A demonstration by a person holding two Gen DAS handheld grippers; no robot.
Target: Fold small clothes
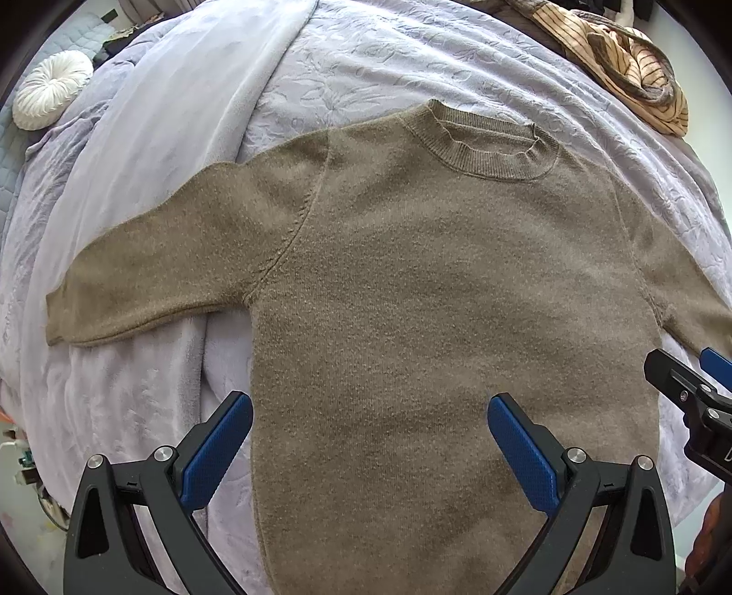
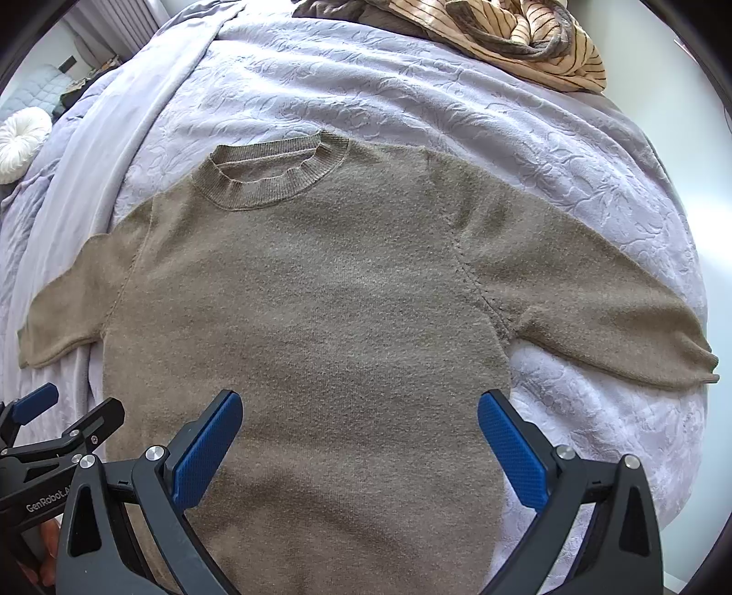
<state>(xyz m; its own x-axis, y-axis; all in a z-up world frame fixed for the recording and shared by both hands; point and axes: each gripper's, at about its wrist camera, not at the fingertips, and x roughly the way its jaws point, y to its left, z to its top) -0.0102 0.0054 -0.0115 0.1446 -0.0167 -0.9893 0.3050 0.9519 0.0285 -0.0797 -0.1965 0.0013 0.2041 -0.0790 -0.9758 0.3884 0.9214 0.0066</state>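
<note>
An olive-brown knit sweater [image 1: 434, 283] [image 2: 311, 311] lies flat on the bed, ribbed collar [image 1: 489, 146] [image 2: 270, 178] at the far end and both short sleeves spread out sideways. My left gripper [image 1: 370, 407] hovers open over the sweater's lower left part, its blue pads [image 1: 219, 444] wide apart with nothing between them. My right gripper [image 2: 359, 402] hangs open over the lower right part, also holding nothing. Each gripper shows at the edge of the other's view: the right gripper [image 1: 695, 389] and the left gripper [image 2: 55, 421].
A lavender embossed bedspread [image 1: 375, 59] [image 2: 411, 91] covers the bed under the sweater. A heap of tan striped clothing [image 1: 631, 59] [image 2: 517, 36] lies at the far right. A round white cushion [image 1: 50, 87] [image 2: 20, 137] sits at the far left.
</note>
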